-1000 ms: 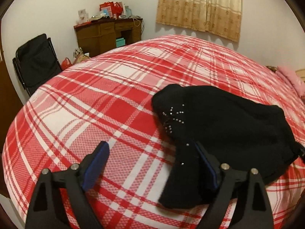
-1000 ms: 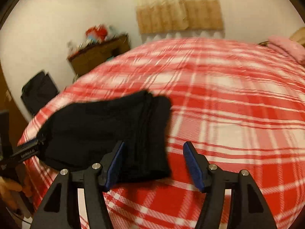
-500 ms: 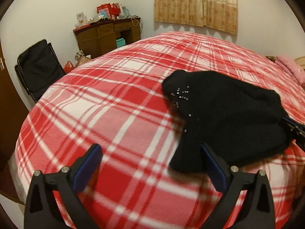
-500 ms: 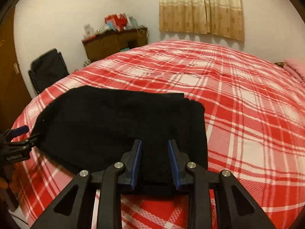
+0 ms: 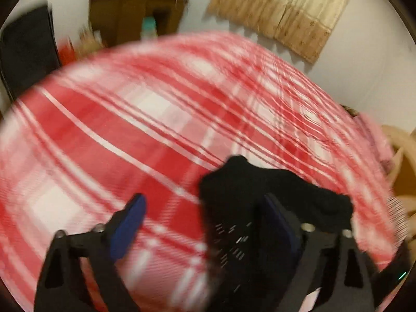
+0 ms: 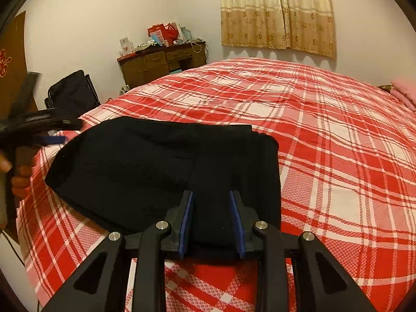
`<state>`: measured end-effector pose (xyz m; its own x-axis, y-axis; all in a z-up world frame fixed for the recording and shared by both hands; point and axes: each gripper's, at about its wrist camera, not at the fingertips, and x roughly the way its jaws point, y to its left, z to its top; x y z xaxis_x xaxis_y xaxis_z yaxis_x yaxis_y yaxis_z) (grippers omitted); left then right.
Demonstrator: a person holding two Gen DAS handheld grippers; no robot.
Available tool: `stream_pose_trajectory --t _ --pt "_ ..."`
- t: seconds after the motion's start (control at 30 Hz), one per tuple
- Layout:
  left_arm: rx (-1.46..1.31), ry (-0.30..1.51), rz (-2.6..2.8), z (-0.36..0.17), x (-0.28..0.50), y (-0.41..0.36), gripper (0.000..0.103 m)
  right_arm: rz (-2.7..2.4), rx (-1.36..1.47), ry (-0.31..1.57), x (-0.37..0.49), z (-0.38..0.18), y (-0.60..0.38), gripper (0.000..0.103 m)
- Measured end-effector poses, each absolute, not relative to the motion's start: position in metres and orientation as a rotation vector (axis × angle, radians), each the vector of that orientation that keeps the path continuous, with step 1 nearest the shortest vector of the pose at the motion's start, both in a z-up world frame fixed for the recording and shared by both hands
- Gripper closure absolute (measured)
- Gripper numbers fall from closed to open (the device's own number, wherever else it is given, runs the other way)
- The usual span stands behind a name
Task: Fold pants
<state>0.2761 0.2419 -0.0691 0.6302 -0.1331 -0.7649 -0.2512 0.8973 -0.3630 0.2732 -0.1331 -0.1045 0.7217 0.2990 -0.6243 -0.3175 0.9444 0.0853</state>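
Black pants (image 6: pixel 145 161) lie folded on the red plaid bed (image 6: pixel 338 130). My right gripper (image 6: pixel 211 193) is shut on their near edge, with a bunch of black cloth pinched between its blue pads. The left wrist view is blurred by motion. There my left gripper (image 5: pixel 202 197) stands wide with its jaws closing. The studded end of the pants (image 5: pixel 299 189) lies partly between its fingers, close to the right finger, and the pads do not press on it. The right wrist view shows the left gripper (image 6: pixel 52 139) and a hand (image 6: pixel 18 179) at the pants' far left end.
A wooden desk (image 6: pixel 163 62) with bags on top stands against the far wall. Beside it, left of the bed, is a black folding chair (image 6: pixel 72 93). A beige curtain (image 6: pixel 278 13) hangs behind. A pink pillow (image 6: pixel 405 91) lies at the bed's right end.
My right gripper closed on the pants' near edge and then stayed still. My left gripper swung quickly and rolled, so the pants' end now sits lower, between its fingers.
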Motion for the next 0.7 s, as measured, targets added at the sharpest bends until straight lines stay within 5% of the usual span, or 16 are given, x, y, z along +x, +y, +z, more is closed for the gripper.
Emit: stream_pose_trajectory --t 0.13,0.3,0.37,0.43,0.63,0.7 --pt "-0.478 0.902 0.047 -0.079 0.292 0.229 0.016 0.346 -0.023 0.683 0.273 -0.104 -0.134 0.073" --pt "-0.583 0.924 -0.029 -0.082 0.305 0.224 0.035 0.353 -0.015 0.681 0.274 -0.104 -0.136 0.073" --pt "-0.639 0.922 -0.053 -0.086 0.31 0.23 0.072 0.354 -0.018 0.681 0.275 -0.104 -0.137 0.073" --pt "-0.656 0.907 -0.075 -0.085 0.31 0.23 0.077 0.355 -0.016 0.68 0.275 -0.104 -0.137 0.073" --pt "-0.178 0.802 0.021 -0.064 0.304 0.178 0.079 0.355 -0.026 0.68 0.276 -0.104 -0.136 0.073" --pt "-0.148 0.847 0.076 -0.076 0.311 0.18 0.069 0.354 -0.043 0.677 0.276 -0.104 -0.134 0.073"
